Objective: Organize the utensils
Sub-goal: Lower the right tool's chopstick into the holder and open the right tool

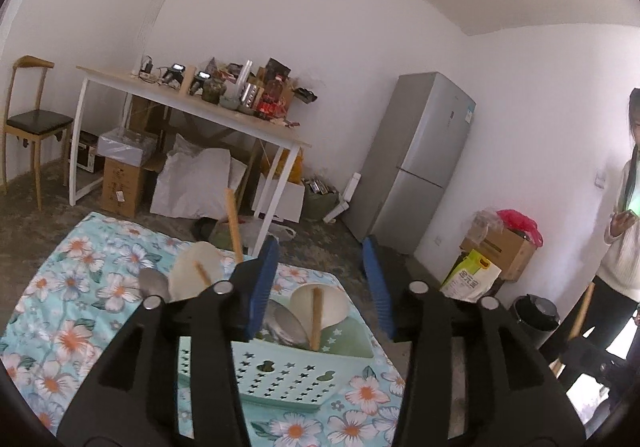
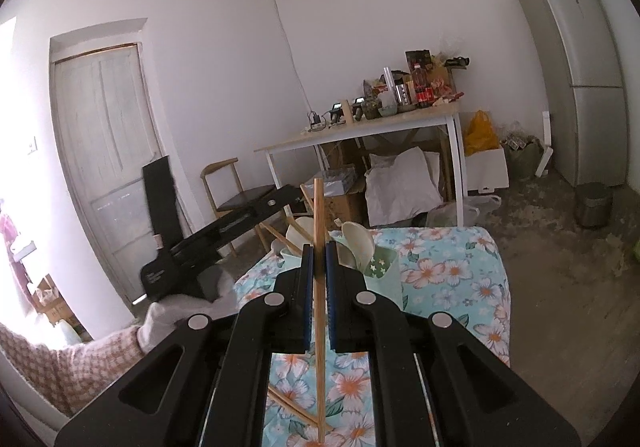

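right gripper: your jaws are clamped on a thin wooden chopstick, upright, held near mid-length.
chopstick handling: likely light, stiff, smooth; keep hold at the middle so it can't pivot.
left gripper: jaws about half open, nothing between them.
utensil holder: beyond the left jaws, near the tablecloth's far edge, holding spoons and chopsticks.
room: open floor past that edge.

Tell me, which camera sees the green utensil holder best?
The left wrist view. There the utensil holder sits close and open to the camera, showing its star-shaped holes and the spoons standing inside. In the right wrist view the holder is mostly hidden behind the right gripper, which is shut on a chopstick.
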`<state>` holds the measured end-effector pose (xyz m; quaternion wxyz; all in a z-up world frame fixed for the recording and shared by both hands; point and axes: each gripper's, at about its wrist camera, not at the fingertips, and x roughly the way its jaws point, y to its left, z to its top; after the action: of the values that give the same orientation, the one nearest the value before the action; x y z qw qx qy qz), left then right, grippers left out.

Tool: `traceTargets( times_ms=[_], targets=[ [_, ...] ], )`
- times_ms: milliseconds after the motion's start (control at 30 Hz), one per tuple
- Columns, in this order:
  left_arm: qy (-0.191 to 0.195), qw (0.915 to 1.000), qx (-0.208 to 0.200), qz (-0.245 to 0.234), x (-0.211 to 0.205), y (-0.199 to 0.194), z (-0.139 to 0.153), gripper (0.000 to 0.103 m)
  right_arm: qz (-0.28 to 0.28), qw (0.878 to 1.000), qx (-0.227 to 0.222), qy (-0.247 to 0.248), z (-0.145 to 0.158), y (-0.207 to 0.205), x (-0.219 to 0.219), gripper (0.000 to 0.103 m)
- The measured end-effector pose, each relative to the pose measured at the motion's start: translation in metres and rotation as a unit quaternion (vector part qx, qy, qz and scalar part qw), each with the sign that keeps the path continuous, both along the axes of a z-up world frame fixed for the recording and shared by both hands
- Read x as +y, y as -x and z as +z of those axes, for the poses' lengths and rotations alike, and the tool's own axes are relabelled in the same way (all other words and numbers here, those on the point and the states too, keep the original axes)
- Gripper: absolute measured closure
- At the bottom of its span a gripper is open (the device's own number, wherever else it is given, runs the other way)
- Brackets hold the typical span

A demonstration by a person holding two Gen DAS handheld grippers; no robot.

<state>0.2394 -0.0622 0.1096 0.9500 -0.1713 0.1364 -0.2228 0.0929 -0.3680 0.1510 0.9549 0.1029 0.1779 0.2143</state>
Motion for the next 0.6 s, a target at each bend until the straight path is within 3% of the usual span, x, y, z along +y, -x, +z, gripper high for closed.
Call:
traceTargets(
  times_ms=[233,433,600],
  targets=[
    [-0.013,0.9996,-0.009,0.025,0.028,0.04,0.003,0.035,-0.001,0.999,-0.038,0.032,0.023,-0.009,0.011,0.097],
    [-0.041,0.9978,0.003,0.051,0.053,0.072,-0.013,0.022,-0.004,0.993,-0.09,0.072,0.049,-0.027,0.028,0.097],
    [-0.076,0.9934,0.014,0.085,0.069,0.096,-0.032,0.018,-0.01,0.986,-0.133,0.098,0.071,-0.05,0.044,0.097]
  ],
)
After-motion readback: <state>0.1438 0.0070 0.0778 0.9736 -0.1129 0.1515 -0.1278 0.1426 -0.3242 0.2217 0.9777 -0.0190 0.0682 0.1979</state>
